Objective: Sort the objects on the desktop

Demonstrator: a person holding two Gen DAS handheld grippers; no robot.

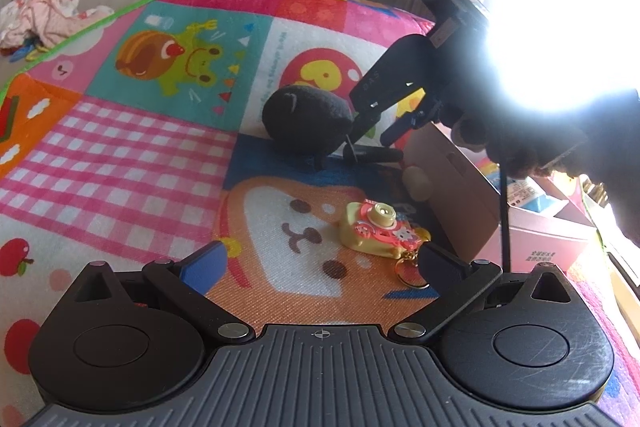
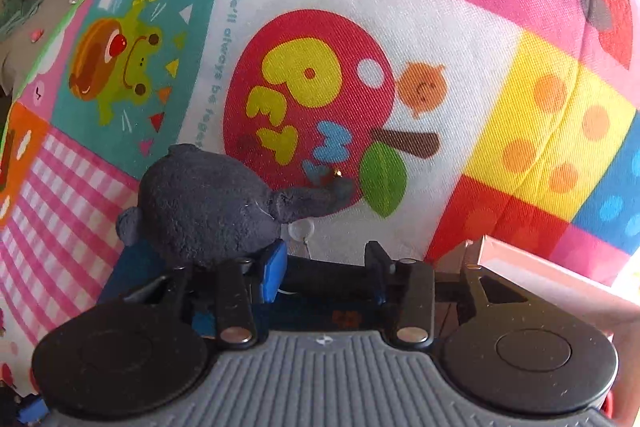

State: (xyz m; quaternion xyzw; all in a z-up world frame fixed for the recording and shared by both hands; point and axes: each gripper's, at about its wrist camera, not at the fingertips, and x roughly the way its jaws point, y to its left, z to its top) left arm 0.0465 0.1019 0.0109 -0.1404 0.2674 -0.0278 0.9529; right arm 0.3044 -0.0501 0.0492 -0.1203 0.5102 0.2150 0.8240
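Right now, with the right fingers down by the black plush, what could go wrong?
1. The right gripper looks closed beside the black plush, not around it, so a lift may leave it behind.
2. The toy camera lies by the open left gripper; a sweep could knock it.

a colourful patchwork mat point(image 1: 132, 155) carries a black plush toy point(image 1: 306, 123) and a yellow toy camera point(image 1: 380, 231).

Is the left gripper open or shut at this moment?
Open. The left gripper has its two fingers spread wide apart above the mat, nothing between them; the yellow toy camera lies just ahead by the right finger.
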